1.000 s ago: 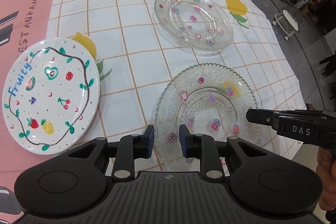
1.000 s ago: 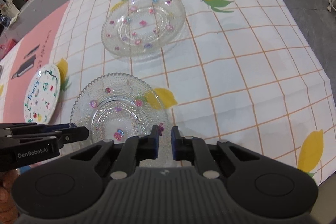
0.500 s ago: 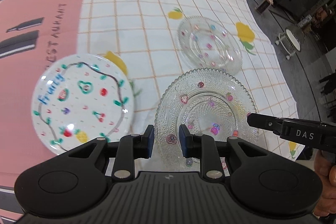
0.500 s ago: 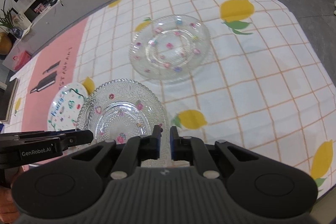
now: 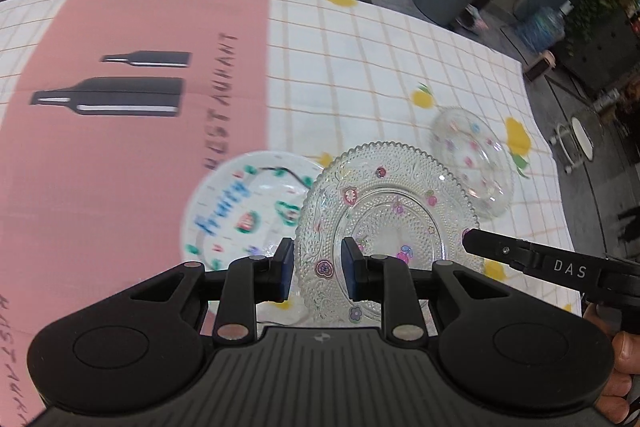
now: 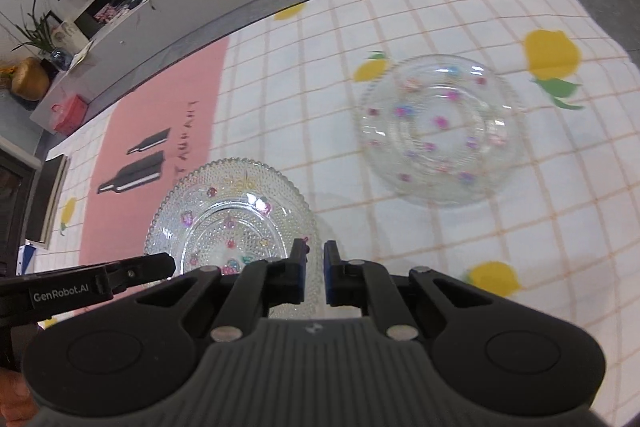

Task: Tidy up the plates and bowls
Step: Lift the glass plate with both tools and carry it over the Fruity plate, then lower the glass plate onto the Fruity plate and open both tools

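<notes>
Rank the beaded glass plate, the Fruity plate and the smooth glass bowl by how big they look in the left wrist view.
1. Beaded glass plate: looks largest, but it is held up nearest the camera, so that is unsure.
2. Fruity plate: partly hidden behind the beaded plate.
3. Smooth glass bowl: looks smallest, and is farthest away.

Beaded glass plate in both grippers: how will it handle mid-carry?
The beaded glass plate looks rigid, so it likely won't flex. Glass probably makes it slippery and breakable if dropped. Held only at its rim by the left gripper and right gripper, it may tilt.
</notes>
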`<move>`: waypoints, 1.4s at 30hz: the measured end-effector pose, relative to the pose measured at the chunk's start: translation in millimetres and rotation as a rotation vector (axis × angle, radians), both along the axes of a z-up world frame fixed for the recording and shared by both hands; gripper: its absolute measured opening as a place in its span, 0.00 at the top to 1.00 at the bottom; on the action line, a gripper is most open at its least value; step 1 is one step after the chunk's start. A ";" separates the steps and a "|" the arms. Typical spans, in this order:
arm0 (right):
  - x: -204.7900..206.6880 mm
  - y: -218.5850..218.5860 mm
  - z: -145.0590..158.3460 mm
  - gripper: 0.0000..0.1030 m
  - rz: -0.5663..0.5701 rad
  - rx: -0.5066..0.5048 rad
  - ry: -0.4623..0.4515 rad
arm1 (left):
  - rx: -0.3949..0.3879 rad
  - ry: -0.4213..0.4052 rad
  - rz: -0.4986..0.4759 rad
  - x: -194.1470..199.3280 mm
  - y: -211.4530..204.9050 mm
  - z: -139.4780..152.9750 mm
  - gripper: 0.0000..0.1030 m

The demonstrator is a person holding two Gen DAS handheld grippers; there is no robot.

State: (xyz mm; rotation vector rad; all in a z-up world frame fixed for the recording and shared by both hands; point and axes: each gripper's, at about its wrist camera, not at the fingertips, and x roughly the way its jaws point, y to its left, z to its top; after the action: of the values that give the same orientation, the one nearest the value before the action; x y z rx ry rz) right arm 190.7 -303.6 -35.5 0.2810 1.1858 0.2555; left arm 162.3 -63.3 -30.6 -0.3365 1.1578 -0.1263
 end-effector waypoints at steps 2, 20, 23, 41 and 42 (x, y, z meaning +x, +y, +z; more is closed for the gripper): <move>4.1 10.8 -3.5 0.93 0.013 -0.002 0.006 | 0.006 0.002 0.011 0.9 8.7 -1.3 0.73; 19.7 68.0 -34.7 0.93 0.081 -0.069 0.060 | 0.018 0.077 0.066 10.3 55.9 -41.9 0.73; 19.2 74.3 -38.6 0.93 0.092 -0.086 0.064 | 0.040 0.069 0.061 10.3 56.8 -42.1 0.73; 5.7 110.8 -43.7 0.69 0.265 -0.278 -0.017 | 0.115 0.053 0.001 9.9 44.4 -47.8 0.67; 5.4 110.4 -43.7 0.69 0.266 -0.281 -0.021 | 0.117 0.053 0.001 10.1 44.0 -48.2 0.67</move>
State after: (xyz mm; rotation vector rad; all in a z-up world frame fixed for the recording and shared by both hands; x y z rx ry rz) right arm 196.1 -193.2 -79.2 -0.1267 1.2216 0.3182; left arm 172.4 -19.3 -78.8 -0.2381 1.2119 -0.0491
